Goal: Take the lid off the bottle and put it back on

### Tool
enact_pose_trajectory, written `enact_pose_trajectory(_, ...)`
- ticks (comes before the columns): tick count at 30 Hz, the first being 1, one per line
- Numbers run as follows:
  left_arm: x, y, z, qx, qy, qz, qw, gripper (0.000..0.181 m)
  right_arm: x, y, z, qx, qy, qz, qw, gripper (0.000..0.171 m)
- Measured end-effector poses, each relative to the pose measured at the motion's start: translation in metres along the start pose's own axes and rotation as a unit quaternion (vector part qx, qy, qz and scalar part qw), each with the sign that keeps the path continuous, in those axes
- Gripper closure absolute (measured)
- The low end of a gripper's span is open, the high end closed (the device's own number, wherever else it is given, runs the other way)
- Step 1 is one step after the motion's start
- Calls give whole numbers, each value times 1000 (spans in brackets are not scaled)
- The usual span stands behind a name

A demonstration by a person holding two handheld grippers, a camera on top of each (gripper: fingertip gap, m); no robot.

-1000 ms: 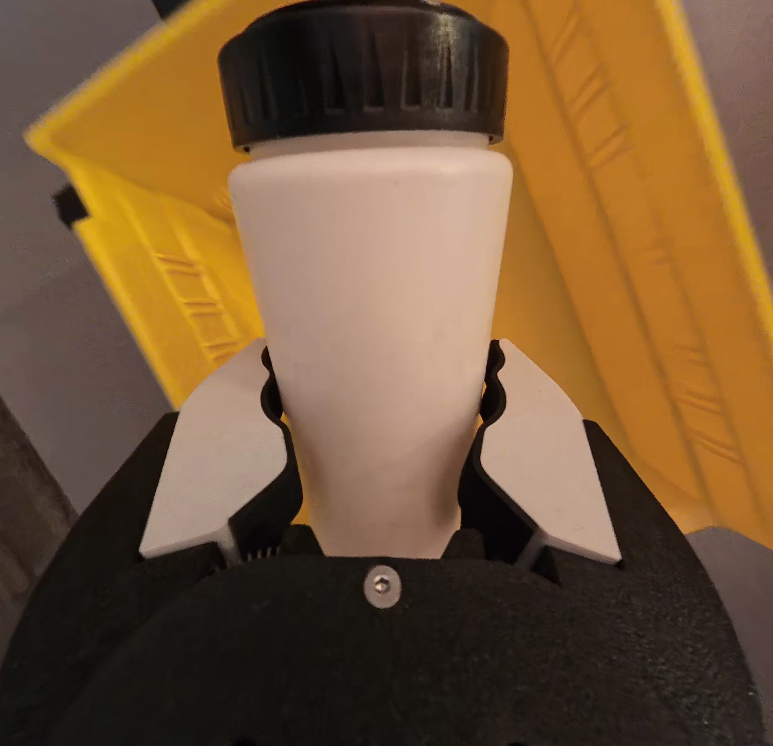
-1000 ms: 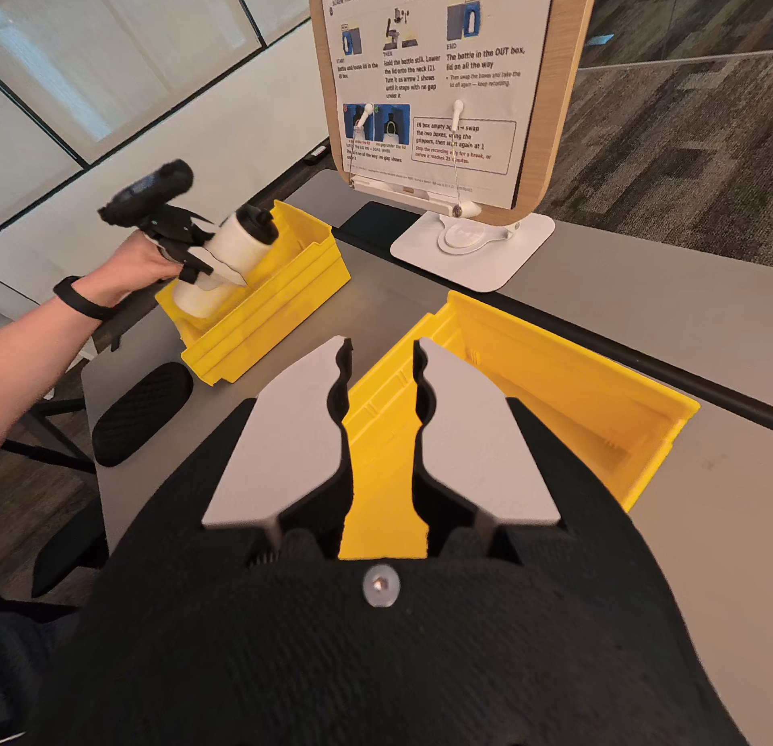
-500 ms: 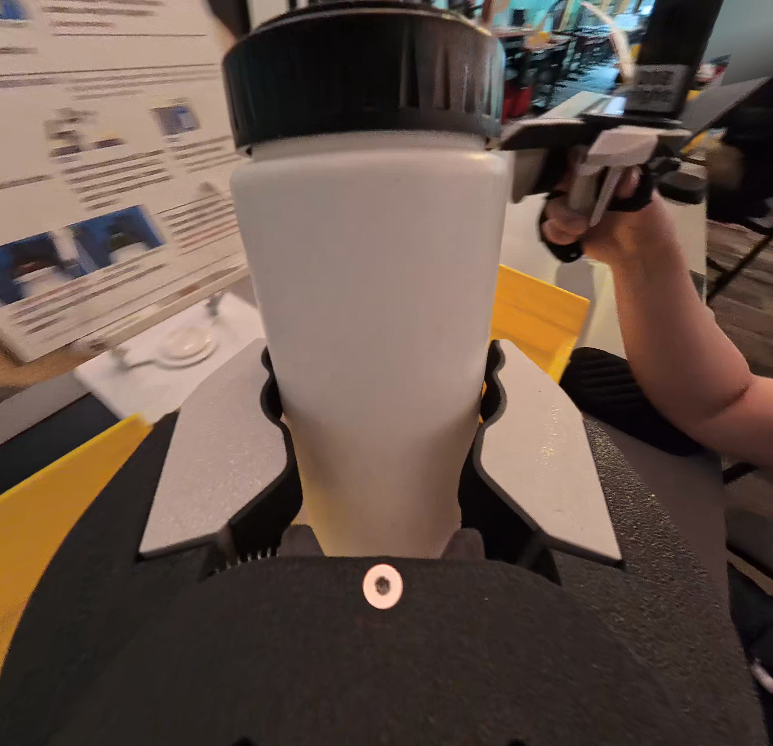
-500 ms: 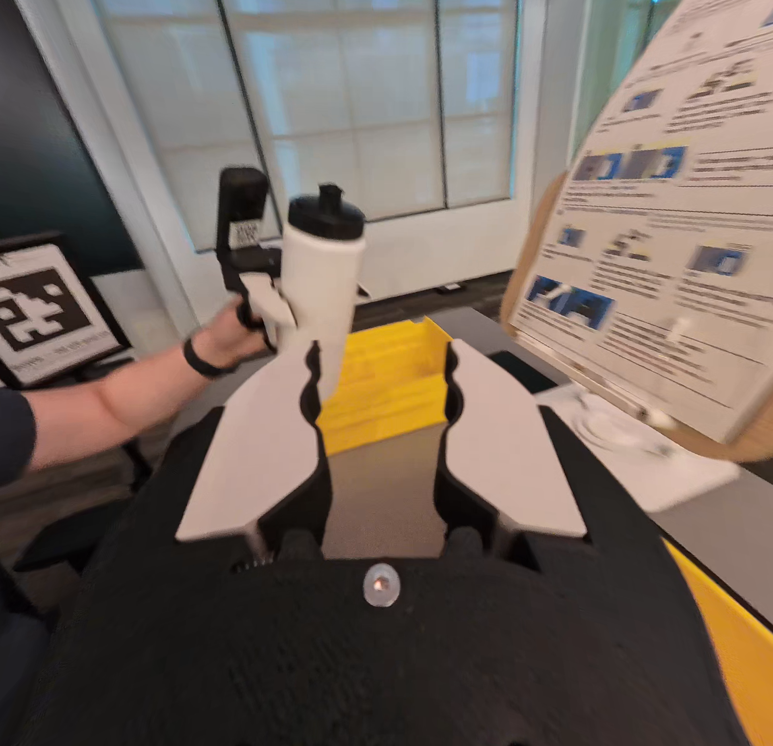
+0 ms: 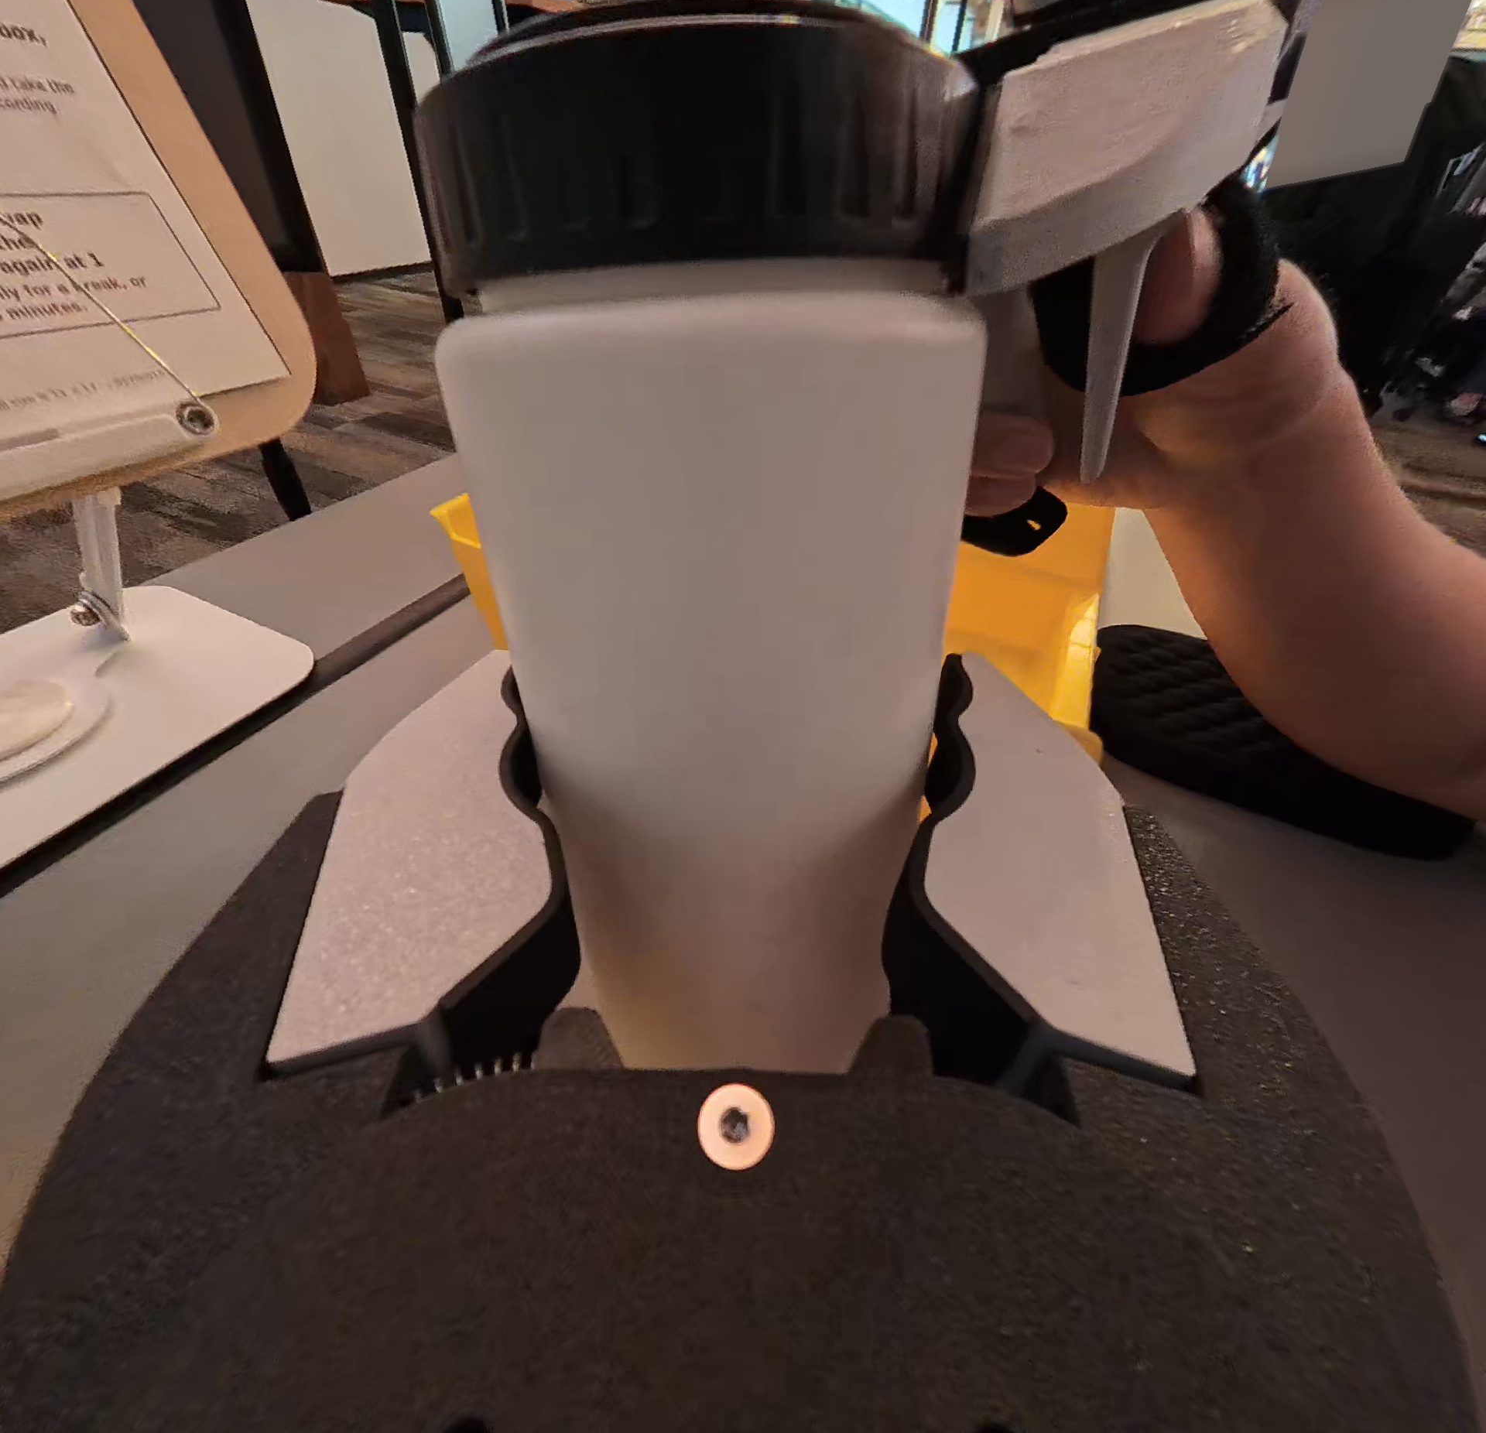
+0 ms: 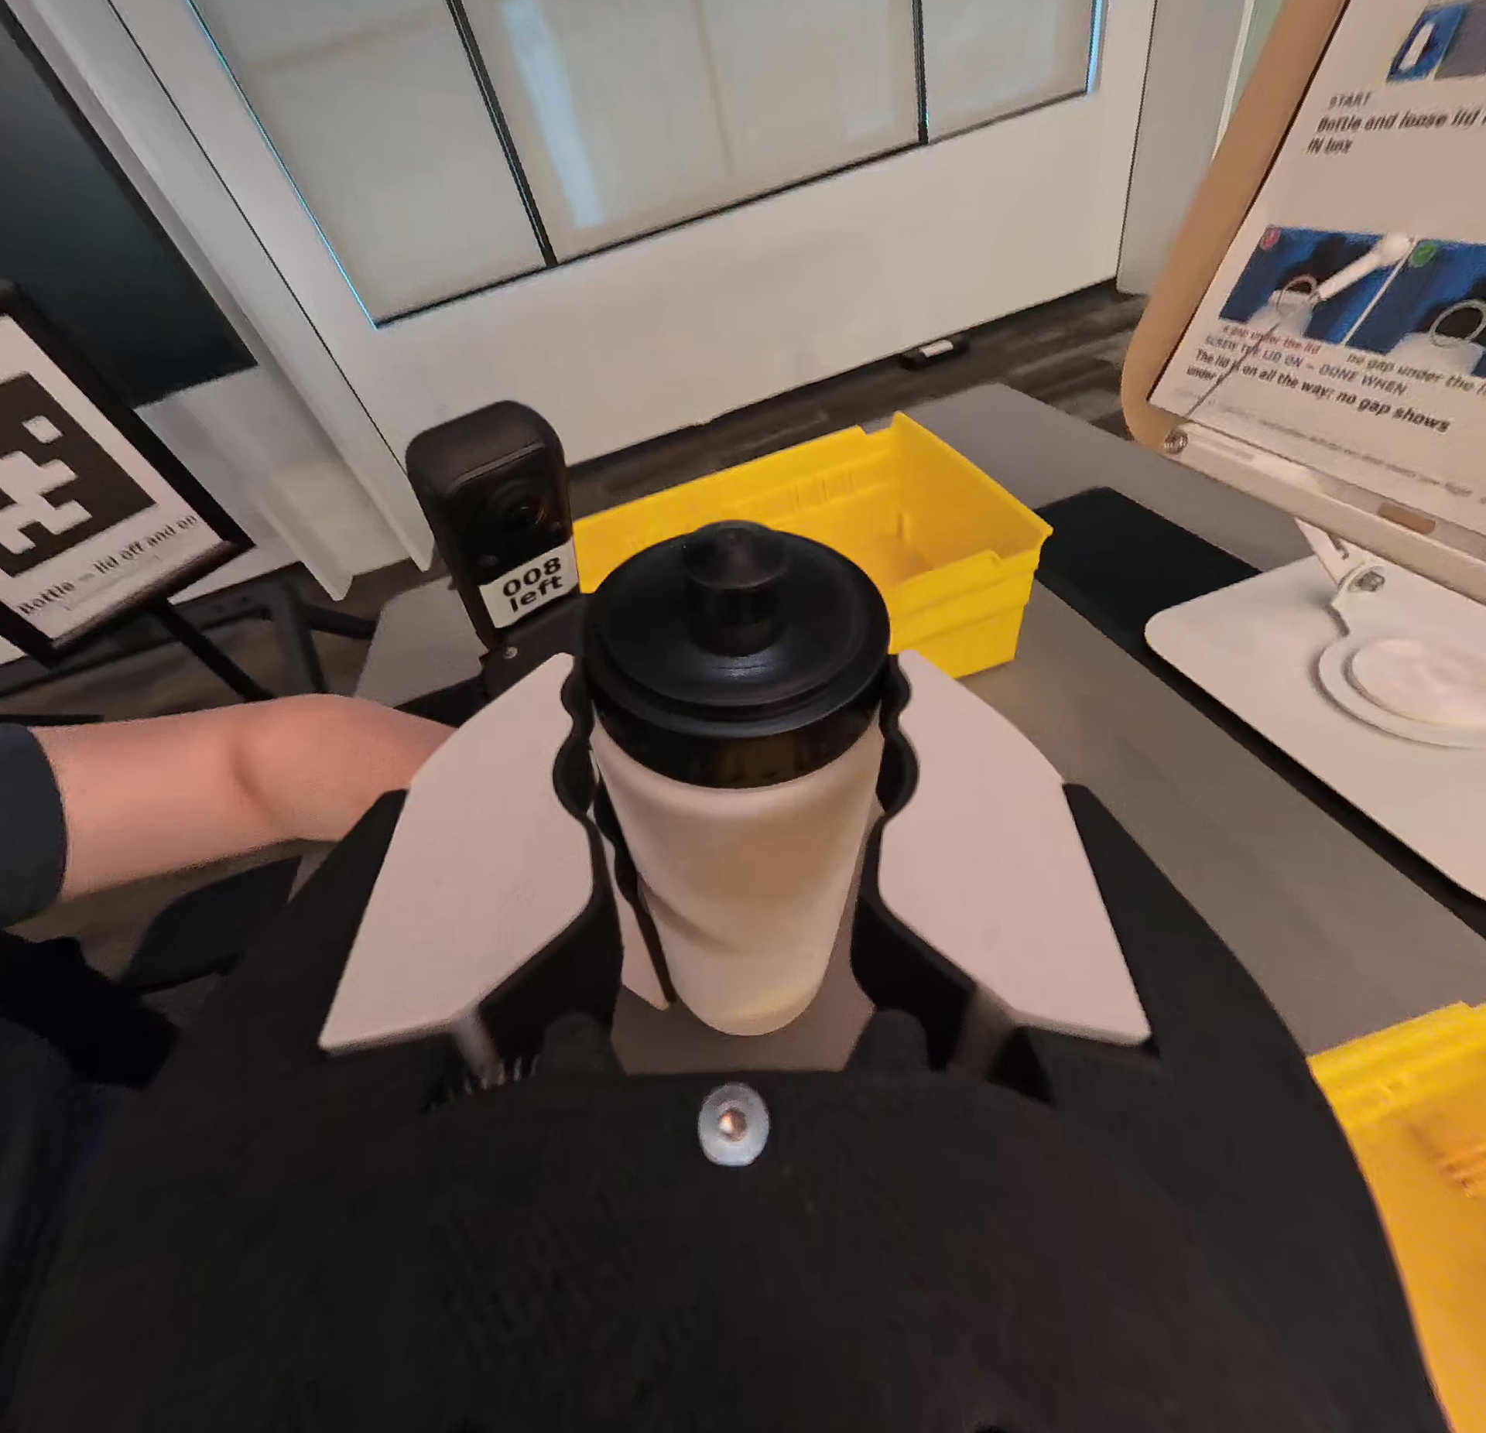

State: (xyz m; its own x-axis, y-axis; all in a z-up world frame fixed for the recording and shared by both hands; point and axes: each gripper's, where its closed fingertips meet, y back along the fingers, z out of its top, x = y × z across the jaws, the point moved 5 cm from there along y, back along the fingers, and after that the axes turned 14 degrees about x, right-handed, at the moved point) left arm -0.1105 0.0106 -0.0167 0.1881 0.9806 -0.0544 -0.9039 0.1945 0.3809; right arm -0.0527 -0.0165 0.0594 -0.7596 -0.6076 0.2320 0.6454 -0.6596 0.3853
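The left gripper (image 5: 736,759) has its two pale fingers (image 5: 426,848) pinched on the lower body of a white squeeze bottle (image 5: 716,590), which stands up between the jaws and fills the middle of the left wrist view. The bottle is held in the air above a grey table (image 6: 1126,791). Its black ribbed lid (image 5: 691,148) is on the neck, with a thin strip of white showing under the lid's lower edge.

The right gripper (image 6: 733,719) comes in from above, its jaws spread on either side of that lid. In the right wrist view the wavy inner edges of its fingers (image 6: 498,816) sit right against the lid's rim on both sides; whether they are pressing it or only touching I cannot tell. The black pull spout (image 6: 728,566) pokes up just beyond the fingertips. From the left wrist view, one right finger lies against the lid's side, and the person's hand (image 5: 1206,430) grips the handle just behind it.

Beyond the right jaws sits an empty yellow bin (image 6: 884,526); a second yellow bin (image 6: 1415,1153) shows at the near right side of that gripper. Off to the right of the jaws, a wooden-edged instruction board (image 6: 1319,269) leans on a white stand (image 6: 1286,671). The left forearm (image 6: 241,767) reaches in from the left.
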Motion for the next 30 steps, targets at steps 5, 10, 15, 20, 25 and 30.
enact_pose_trajectory(5,6,-6,-6,-17,-31,18,999,86,-4,-7,-9,56,32,-33,997,102)
enact_pose_trajectory(10,10,4,5,-104,-50,50,992,74,1,-20,-16,93,77,-44,992,101)
enact_pose_trajectory(15,1,-10,-2,-60,-55,11,997,86,3,-12,-17,126,71,-48,988,100)
enact_pose_trajectory(20,-5,-13,-2,-45,-42,86,994,87,7,-11,-15,134,7,-77,988,97)
enact_pose_trajectory(25,-11,-13,-2,-9,-30,145,989,87,13,-15,-17,159,11,-123,979,94)
enact_pose_trajectory(30,-13,-16,-2,0,-9,161,987,88,11,-21,-19,172,19,-147,974,92)
